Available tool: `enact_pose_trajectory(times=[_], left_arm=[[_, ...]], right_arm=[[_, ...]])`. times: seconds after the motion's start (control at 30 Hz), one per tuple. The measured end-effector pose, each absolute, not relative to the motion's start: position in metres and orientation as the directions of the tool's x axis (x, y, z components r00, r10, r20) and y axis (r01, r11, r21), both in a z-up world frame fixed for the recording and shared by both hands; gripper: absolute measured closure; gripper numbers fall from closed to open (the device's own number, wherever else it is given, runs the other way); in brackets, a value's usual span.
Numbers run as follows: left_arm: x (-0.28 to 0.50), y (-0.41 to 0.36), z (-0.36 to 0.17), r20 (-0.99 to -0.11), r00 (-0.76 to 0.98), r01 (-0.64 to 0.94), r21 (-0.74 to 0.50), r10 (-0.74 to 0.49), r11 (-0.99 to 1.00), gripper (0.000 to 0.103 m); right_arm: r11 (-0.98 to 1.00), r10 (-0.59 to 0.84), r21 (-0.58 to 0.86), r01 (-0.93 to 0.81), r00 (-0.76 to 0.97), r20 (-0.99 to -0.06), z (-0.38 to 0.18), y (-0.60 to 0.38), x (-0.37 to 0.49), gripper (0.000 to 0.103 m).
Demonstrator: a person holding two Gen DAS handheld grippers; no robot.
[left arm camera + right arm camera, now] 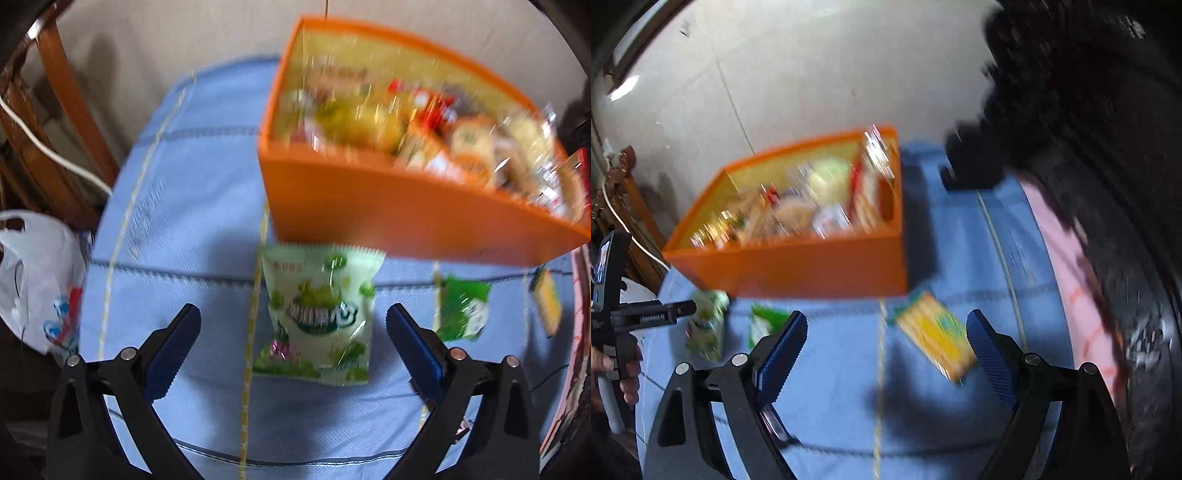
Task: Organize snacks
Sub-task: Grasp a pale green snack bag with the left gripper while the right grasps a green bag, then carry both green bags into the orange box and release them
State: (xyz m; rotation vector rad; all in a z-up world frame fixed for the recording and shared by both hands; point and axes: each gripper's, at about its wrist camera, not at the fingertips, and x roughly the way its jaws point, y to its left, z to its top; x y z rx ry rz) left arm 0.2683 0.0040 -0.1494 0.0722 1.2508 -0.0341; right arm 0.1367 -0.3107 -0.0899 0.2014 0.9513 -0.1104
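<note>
left tool (293, 332) open over pale green packet (319, 317); right tool (886, 343) open; orange box (388, 206) beyond.

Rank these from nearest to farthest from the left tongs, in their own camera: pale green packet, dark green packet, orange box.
1. Pale green packet: between the open left tongs.
2. Dark green packet: just right.
3. Orange box: beyond, upper right.

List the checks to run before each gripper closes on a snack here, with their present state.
1. Left gripper open: ok.
2. Pale green packet between its fingers: ok.
3. Right gripper open: ok.
4. Yellow packet centred between its fingers: not ok, it sits toward one side.
5. Pads touching either packet: cannot tell, frames blurred.
6. Room left in orange box: cannot tell.
</note>
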Motion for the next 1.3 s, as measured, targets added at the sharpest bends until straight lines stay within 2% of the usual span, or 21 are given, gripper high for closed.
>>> enact_pose_trajectory(times=[0.27, 0.3, 0.33, 0.4, 0.43, 0.53, 0.6, 0.63, 0.67, 0.7, 0.77, 0.83, 1.1, 1.3], left_arm=[[0.279, -0.009, -0.202, -0.975, 0.220, 0.076, 0.053, 0.035, 0.996, 0.004], [0.278, -0.003, -0.200, -0.971, 0.237, 0.050, 0.035, 0.022, 0.998, 0.013], [0.277, 0.002, -0.196, -0.967, 0.255, 0.040, 0.014, 0.003, 0.999, 0.031], [0.273, 0.005, -0.188, -0.957, 0.289, 0.074, 0.031, 0.008, 0.997, 0.053], [0.270, 0.008, -0.184, -0.956, 0.295, 0.090, 0.027, -0.001, 0.996, 0.061], [0.263, 0.019, -0.176, -0.956, 0.291, 0.094, 0.001, -0.026, 0.996, 0.073], [0.261, 0.028, -0.173, -0.960, 0.275, 0.076, -0.031, -0.051, 0.997, 0.074], [0.259, 0.032, -0.173, -0.960, 0.277, 0.070, -0.031, -0.050, 0.997, 0.074], [0.259, 0.035, -0.173, -0.958, 0.281, 0.070, -0.030, -0.048, 0.997, 0.074], [0.257, 0.038, -0.172, -0.957, 0.284, 0.068, -0.037, -0.055, 0.997, 0.075], [0.254, 0.044, -0.169, -0.958, 0.281, 0.060, -0.049, -0.064, 0.997, 0.077], [0.249, 0.046, -0.160, -0.951, 0.302, 0.066, -0.045, -0.062, 0.997, 0.079], [0.217, 0.024, -0.094, -0.898, 0.409, 0.163, -0.101, -0.160, 0.981, 0.080], [0.229, -0.007, -0.043, -0.851, 0.479, 0.222, -0.120, -0.215, 0.968, 0.080]], right_arm=[[0.972, 0.036, 0.148, 0.180, 0.510, -0.859, -0.116, -0.304, 0.138, 0.015], [0.975, 0.058, 0.158, 0.159, 0.501, -0.863, -0.120, -0.295, 0.143, 0.015], [0.977, 0.070, 0.160, 0.141, 0.498, -0.864, -0.121, -0.287, 0.146, 0.015], [0.983, 0.107, 0.166, 0.076, 0.495, -0.862, -0.125, -0.260, 0.159, 0.015], [0.984, 0.125, 0.171, 0.048, 0.497, -0.859, -0.127, -0.248, 0.165, 0.015], [0.983, 0.168, 0.185, -0.013, 0.484, -0.859, -0.136, -0.206, 0.192, 0.015], [0.991, 0.133, 0.123, -0.051, 0.455, -0.881, -0.151, -0.177, 0.212, 0.019], [0.995, 0.101, 0.080, -0.067, 0.426, -0.899, -0.162, -0.166, 0.221, 0.037], [0.994, 0.096, 0.067, -0.087, 0.402, -0.910, -0.169, -0.159, 0.227, 0.065], [0.993, 0.099, 0.064, -0.103, 0.386, -0.917, -0.176, -0.153, 0.231, 0.071], [0.993, 0.084, 0.045, -0.106, 0.399, -0.913, -0.172, -0.149, 0.231, 0.074], [0.993, 0.116, 0.088, -0.084, 0.427, -0.897, -0.157, -0.157, 0.224, 0.074], [0.991, 0.137, 0.114, -0.075, 0.526, -0.839, -0.098, -0.192, 0.188, 0.074], [0.990, 0.137, 0.121, -0.069, 0.635, -0.760, -0.039, -0.212, 0.200, 0.074]])
